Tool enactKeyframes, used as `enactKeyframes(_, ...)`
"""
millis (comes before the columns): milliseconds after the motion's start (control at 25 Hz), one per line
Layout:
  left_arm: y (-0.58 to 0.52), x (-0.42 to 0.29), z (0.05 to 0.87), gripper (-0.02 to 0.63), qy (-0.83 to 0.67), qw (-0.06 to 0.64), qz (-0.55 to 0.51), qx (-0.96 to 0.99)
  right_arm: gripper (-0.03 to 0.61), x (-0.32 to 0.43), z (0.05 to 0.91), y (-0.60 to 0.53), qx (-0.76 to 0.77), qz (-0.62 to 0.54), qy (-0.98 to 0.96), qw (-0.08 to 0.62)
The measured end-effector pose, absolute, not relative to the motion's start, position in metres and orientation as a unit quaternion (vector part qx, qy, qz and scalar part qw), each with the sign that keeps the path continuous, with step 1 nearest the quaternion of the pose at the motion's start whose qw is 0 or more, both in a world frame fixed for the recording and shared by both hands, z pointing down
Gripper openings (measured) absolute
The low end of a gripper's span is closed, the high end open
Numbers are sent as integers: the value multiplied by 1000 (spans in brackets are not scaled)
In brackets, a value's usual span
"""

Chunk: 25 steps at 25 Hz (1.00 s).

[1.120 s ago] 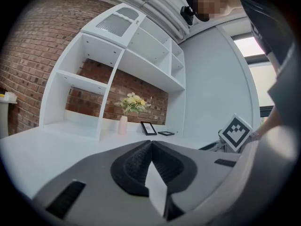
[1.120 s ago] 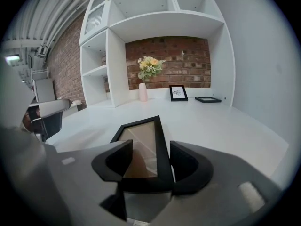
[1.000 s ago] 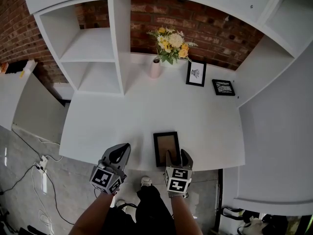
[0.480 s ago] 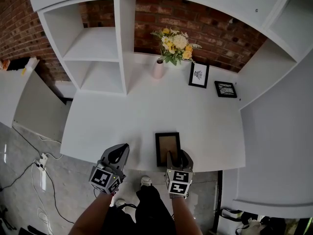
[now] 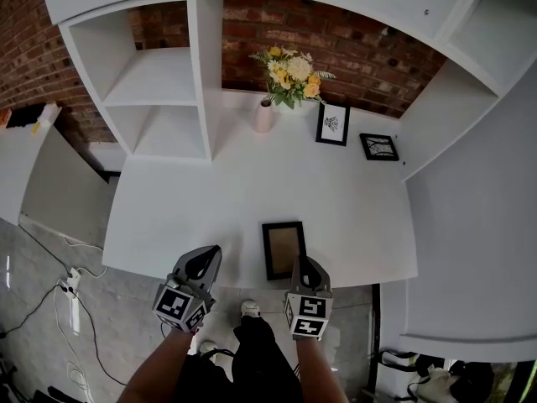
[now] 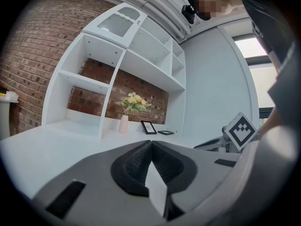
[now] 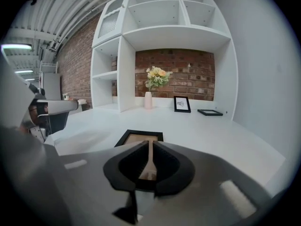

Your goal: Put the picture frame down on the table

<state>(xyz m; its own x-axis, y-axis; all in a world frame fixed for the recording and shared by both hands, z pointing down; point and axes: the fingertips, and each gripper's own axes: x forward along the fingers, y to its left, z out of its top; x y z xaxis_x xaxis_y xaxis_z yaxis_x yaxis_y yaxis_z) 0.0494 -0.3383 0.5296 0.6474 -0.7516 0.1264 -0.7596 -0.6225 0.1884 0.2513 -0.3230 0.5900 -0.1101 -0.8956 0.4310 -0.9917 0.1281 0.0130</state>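
The black picture frame (image 5: 284, 249) with its brown backing lies flat on the white table (image 5: 210, 200), close to the front edge. My right gripper (image 5: 307, 264) hovers just above the frame's near right corner, apart from it. Its jaws have just been closing and now stand all but together, with nothing between them. In the right gripper view the frame (image 7: 141, 133) shows on the table just beyond the right gripper (image 7: 150, 144). My left gripper (image 5: 204, 259) is shut and empty, held off the table's front edge to the frame's left. The left gripper (image 6: 151, 142) points level toward the shelves.
At the back stand a pink vase of flowers (image 5: 265, 116), a small upright framed picture (image 5: 332, 124) and another frame lying flat (image 5: 379, 146). A white shelf unit (image 5: 151, 91) fills the back left against the brick wall. Cables lie on the floor at the left.
The right gripper's jaws, wide around the frame's near edge before, have come together empty, and the gripper has risen a little off the frame. The left gripper kept still.
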Motion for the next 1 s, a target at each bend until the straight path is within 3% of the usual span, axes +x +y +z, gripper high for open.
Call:
enactKeyframes(160, -333, 48, 528, 8, -416, 113, 15, 902, 4, 251, 579, -317, 652, 134, -730, 153)
enactKeyframes(1000, -288, 42, 498, 8, -381, 95, 11, 920, 3, 231, 509, -255, 650, 72, -755, 49)
